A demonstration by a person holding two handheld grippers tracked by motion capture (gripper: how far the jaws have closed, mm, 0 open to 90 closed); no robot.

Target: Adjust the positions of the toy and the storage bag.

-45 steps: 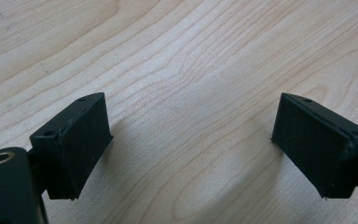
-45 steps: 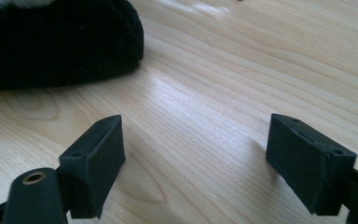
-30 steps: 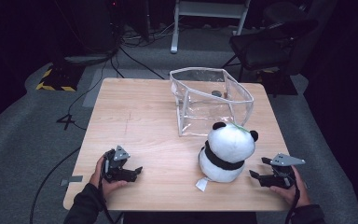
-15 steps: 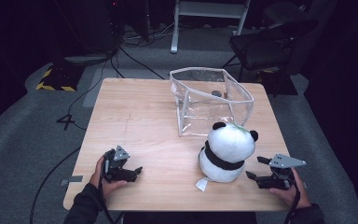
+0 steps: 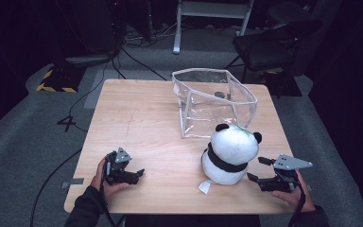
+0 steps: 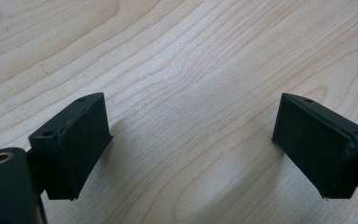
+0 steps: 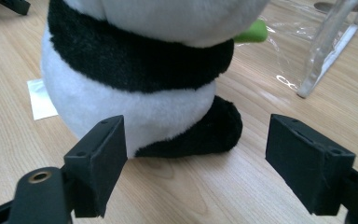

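Note:
A black-and-white panda plush (image 5: 230, 153) sits upright on the wooden table (image 5: 142, 118), just in front of a clear plastic bag (image 5: 212, 101) that stands open. My right gripper (image 5: 257, 169) is open at the panda's right side, a short way off it. In the right gripper view the panda's body (image 7: 135, 70) and one black foot lie just beyond the open right gripper (image 7: 198, 154). My left gripper (image 5: 137, 173) rests open near the table's front left. In the left gripper view the open left gripper (image 6: 191, 140) has bare wood between its jaws.
A white tag (image 5: 204, 187) sticks out at the panda's base. A green bit (image 7: 251, 31) shows by its head. A small dark object (image 5: 220, 94) lies inside the bag. Beyond the table stand a dark chair (image 5: 269, 42) and floor cables (image 5: 137, 61).
My right gripper has edged slightly left toward the panda. The left gripper and the panda have stayed put.

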